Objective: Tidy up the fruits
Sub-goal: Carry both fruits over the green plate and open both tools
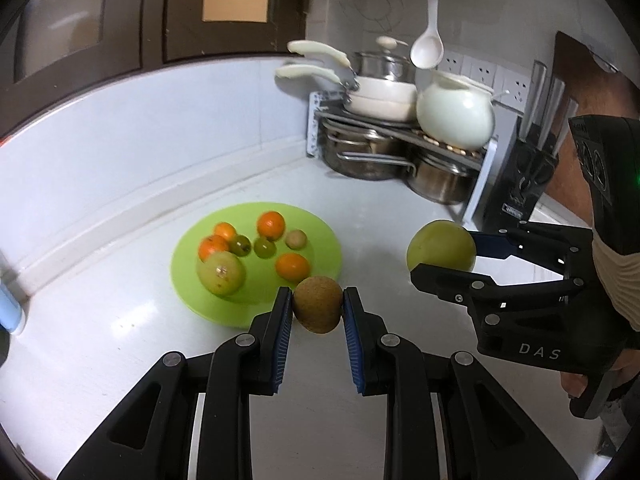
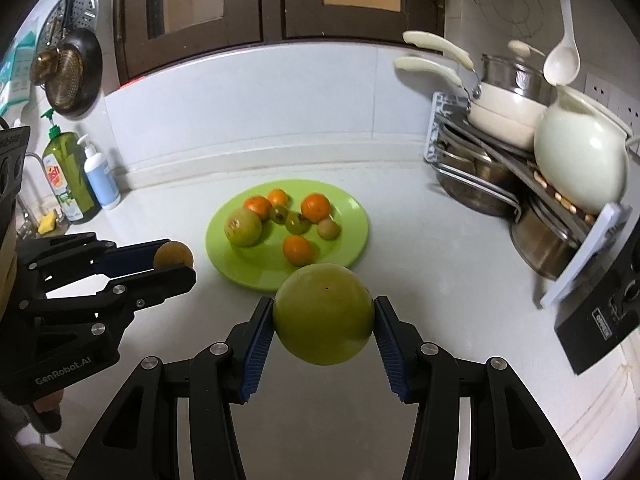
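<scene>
On the counter [image 2: 420, 280] sits a plate [image 2: 352, 236] holding several fruits, with the pot rack [image 2: 480, 152] behind and to its right. Before the plate, the left gripper [image 1: 318, 306] grips a kiwi [image 1: 319, 304], and to its right the right gripper [image 2: 324, 320] grips an apple [image 2: 324, 314], both held above the counter.

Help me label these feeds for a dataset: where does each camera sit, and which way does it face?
Left wrist: on the left tool, facing forward over its brown kiwi toward the round lime-green plastic plate; the right tool and a hand show.
Right wrist: on the right tool, facing forward over its large green apple toward the plate; the left tool shows.
Shared: plate, both held fruits, white countertop.
</scene>
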